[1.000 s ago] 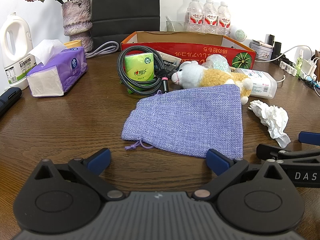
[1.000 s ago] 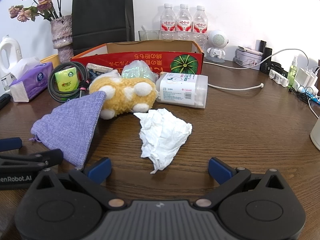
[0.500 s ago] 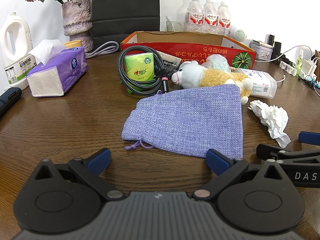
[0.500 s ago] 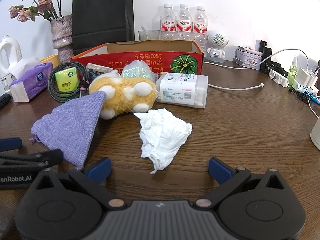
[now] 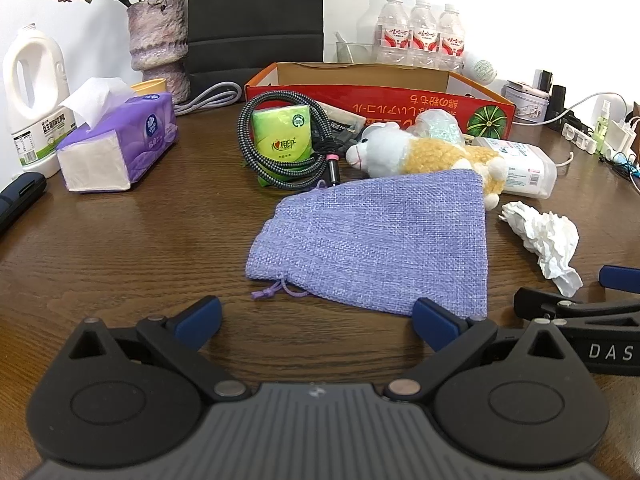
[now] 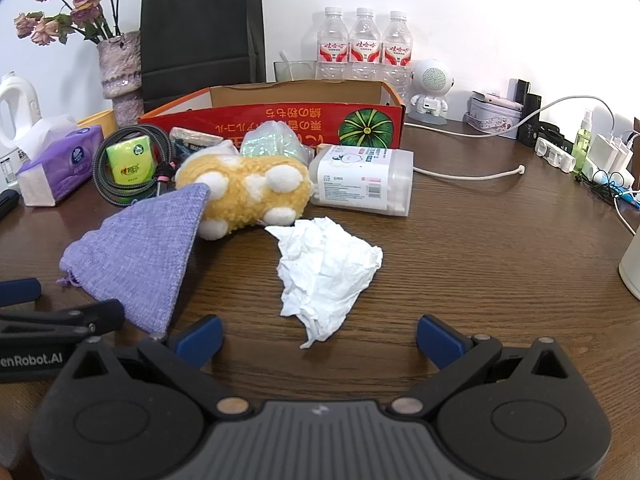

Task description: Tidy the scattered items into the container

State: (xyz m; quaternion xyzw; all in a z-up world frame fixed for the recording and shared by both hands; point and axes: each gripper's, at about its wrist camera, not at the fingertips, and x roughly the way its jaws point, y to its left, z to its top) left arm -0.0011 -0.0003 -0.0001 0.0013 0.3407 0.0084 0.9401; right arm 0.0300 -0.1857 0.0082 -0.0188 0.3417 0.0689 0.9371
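A red cardboard box stands open at the back of the wooden table. In front of it lie a purple cloth pouch, a yellow and white plush toy, a crumpled white tissue, a green tissue pack inside a coiled braided cable, and a white wipes container. My left gripper is open just short of the pouch's near edge. My right gripper is open, with the tissue's tip between its fingers, untouched.
A purple tissue box, a white jug and a flower vase stand at the left. A black bag, water bottles, a small robot figure, chargers and cables line the back and right.
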